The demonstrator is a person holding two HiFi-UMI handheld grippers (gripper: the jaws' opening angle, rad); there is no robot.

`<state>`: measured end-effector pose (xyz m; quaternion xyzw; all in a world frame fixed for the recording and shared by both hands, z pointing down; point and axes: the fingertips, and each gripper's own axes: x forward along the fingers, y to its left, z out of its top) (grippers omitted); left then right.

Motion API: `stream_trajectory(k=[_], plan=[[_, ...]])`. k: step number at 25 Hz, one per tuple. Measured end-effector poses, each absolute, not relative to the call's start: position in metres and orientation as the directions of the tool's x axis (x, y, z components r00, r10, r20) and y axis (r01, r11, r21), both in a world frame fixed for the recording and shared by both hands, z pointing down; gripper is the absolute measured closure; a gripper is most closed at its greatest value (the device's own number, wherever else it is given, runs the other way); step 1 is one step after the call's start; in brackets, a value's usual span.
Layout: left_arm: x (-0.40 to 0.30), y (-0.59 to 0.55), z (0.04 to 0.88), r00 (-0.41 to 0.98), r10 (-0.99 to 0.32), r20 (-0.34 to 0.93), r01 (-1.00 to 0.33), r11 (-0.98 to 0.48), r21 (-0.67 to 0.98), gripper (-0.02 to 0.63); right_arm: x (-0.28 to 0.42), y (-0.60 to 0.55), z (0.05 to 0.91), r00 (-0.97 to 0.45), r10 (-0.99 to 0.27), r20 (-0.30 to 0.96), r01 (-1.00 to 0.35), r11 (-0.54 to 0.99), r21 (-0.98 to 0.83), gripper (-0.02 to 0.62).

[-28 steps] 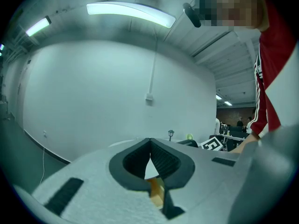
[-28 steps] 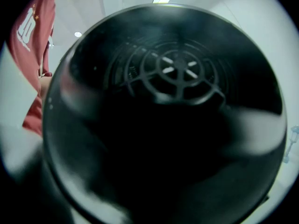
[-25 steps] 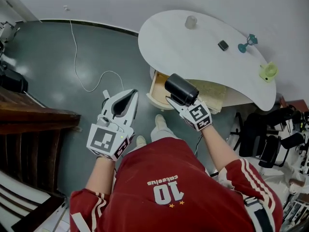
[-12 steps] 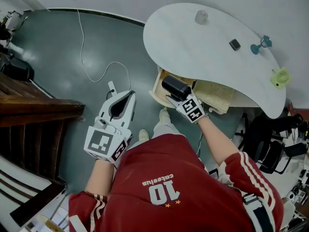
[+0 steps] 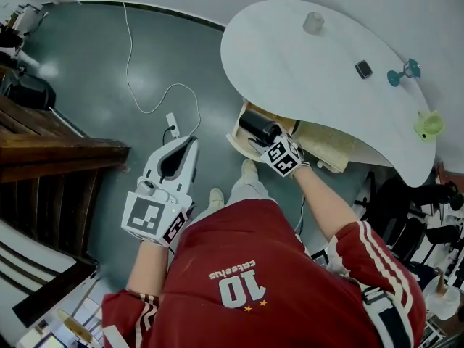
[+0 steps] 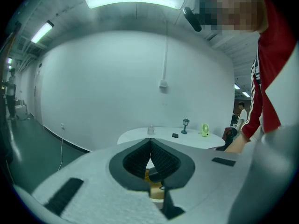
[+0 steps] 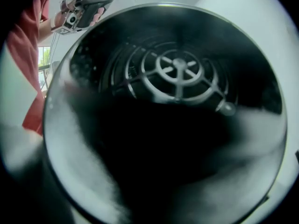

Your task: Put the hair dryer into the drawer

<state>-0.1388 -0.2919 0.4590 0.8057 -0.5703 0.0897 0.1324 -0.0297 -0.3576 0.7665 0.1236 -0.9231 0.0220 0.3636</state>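
Note:
The black hair dryer (image 5: 257, 127) is held in my right gripper (image 5: 267, 142), which is shut on it just over the open wooden drawer (image 5: 239, 127) under the white table (image 5: 290, 64). In the right gripper view the hair dryer (image 7: 173, 78) fills the frame, its round grille right at the lens, hiding the jaws. My left gripper (image 5: 174, 158) hangs over the grey floor to the left, jaws shut with nothing between them. In the left gripper view the padded fingertips (image 6: 150, 146) meet, and the table (image 6: 163, 136) lies beyond.
On the table stand a small cup (image 5: 313, 22), a dark small box (image 5: 363, 69), a teal lamp figure (image 5: 404, 72) and a green mini fan (image 5: 429, 125). A white cable (image 5: 148, 107) with plug trails on the floor. Dark wooden furniture (image 5: 51, 172) is at left, black chairs (image 5: 406, 209) at right.
My right gripper has carried the hair dryer forward and down, closer to the open drawer. The left gripper has kept its place over the floor.

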Motion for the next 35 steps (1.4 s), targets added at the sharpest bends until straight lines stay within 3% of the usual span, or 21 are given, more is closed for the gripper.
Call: stream_trajectory(k=[15, 29, 35], plan=[[-0.159, -0.288, 0.469, 0.23, -0.909, 0.347, -0.973, -0.213, 0.086, 0.606, -0.038, -0.386, 0.846, -0.586, -0.235, 0.775, -0.347, 0.937, 0.021, 0.333], [-0.173, -0.286, 0.477, 0.187, -0.907, 0.378, -0.982, -0.169, 0.08, 0.606, -0.033, -0.401, 0.892, -0.424, -0.204, 0.882, -0.32, 0.945, 0.065, 0.33], [-0.178, -0.286, 0.48, 0.172, -0.906, 0.386, -0.985, -0.151, 0.084, 0.606, -0.031, -0.415, 0.901, -0.353, -0.261, 0.898, -0.391, 0.914, 0.112, 0.33]])
